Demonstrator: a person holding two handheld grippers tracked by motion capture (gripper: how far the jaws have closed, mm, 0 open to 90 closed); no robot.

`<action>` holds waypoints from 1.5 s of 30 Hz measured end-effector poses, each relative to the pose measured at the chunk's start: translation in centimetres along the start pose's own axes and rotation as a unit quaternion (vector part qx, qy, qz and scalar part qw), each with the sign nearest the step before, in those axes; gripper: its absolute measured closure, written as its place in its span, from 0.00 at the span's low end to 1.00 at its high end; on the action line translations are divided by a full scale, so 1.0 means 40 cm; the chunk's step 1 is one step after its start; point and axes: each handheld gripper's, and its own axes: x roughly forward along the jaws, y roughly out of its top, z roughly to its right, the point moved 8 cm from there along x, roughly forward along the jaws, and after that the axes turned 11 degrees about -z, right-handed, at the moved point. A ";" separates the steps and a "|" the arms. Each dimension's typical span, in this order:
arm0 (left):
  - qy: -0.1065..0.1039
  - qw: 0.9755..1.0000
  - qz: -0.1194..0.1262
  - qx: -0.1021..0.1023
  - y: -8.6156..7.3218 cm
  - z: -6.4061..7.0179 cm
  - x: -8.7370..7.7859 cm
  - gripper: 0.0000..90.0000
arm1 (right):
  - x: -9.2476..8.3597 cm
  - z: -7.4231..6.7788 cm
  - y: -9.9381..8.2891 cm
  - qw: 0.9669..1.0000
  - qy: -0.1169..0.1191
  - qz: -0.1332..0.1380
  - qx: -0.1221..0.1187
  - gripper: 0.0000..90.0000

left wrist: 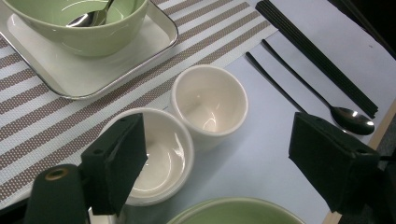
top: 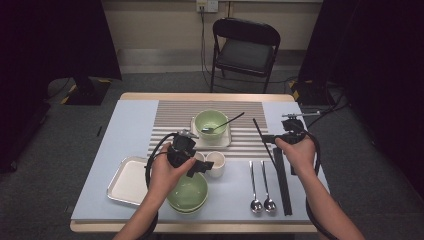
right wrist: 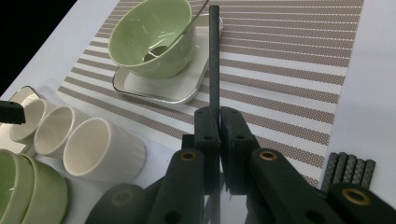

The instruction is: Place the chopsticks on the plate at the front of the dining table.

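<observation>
In the high view, the right gripper (top: 274, 138) sits at the right edge of the striped placemat (top: 175, 112), its jaws pressed together on a single black chopstick (top: 260, 131). The chopstick's long axis runs away from the person and slightly to the left, its far tip lying over the placemat near the green bowl (top: 210, 122), which stands on a small white tray (top: 223, 140) with a spoon (top: 227, 122) resting in it. The remaining black chopsticks (top: 281, 180) lie bundled on the pale blue table (top: 125, 125) just beside two spoons (top: 262, 187), their length also pointing away from the person. The left gripper (top: 205, 166) hovers by two white cups (top: 216, 161), above a stack of green bowls (top: 192, 197) and next to a larger white tray (top: 125, 180). In the left gripper view, its jaws stand wide apart with nothing between the pads; the nearer cup (left wrist: 161, 156) lies below the left jaw and the second cup (left wrist: 210, 100) touches it. In the right gripper view, the jaws are shut tight on the chopstick (right wrist: 214, 56), which rises straight up the frame from the pads, pointing toward the far side of the placemat (right wrist: 289, 60) and passing just beside the tray's corner (right wrist: 196, 86).
</observation>
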 end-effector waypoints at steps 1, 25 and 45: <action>-0.001 1.000 0.002 -0.002 0.002 0.000 0.000 0.21 | 0.000 -0.004 0.001 1.000 0.001 -0.001 0.000 0.96; -0.008 1.000 0.006 -0.004 0.029 0.017 0.005 0.21 | 0.017 -0.093 0.046 0.999 0.023 0.013 -0.022 0.96; -0.019 1.000 0.010 -0.017 0.054 0.021 0.010 0.21 | 0.037 -0.150 0.068 0.998 0.048 0.020 -0.029 0.96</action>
